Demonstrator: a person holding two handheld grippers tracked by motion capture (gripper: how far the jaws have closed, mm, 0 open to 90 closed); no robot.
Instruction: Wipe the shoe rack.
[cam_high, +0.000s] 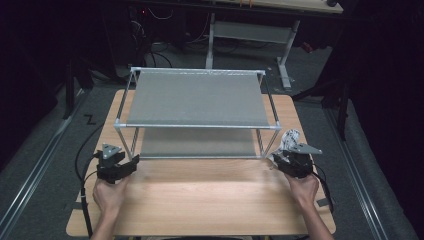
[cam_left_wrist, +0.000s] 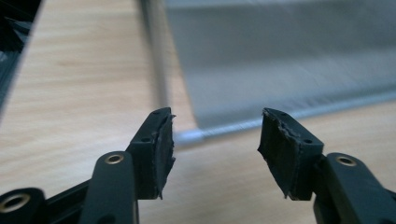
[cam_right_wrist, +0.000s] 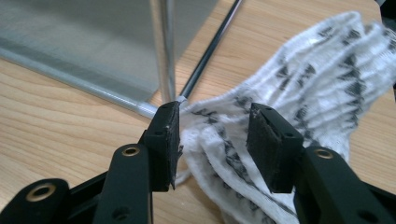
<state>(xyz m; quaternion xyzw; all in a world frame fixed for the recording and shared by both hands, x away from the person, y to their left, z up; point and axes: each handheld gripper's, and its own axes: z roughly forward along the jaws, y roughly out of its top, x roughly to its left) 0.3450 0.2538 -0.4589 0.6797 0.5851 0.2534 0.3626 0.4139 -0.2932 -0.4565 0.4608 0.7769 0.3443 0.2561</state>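
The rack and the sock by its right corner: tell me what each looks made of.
Rack: thin metal tubing, silvery with a dull shine; its shelves look like grey woven fabric or fine mesh, too blurred to tell which. Sock: soft knit, probably cotton, white with dark pattern; ribbed stitches and limp folds show.

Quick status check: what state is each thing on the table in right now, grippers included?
Rack: upright on the table, both grey shelves bare.
Sock: crumpled on the table by the rack's corner, between open jaws.
Left gripper: open, holding nothing.
Right gripper: open, around the sock.
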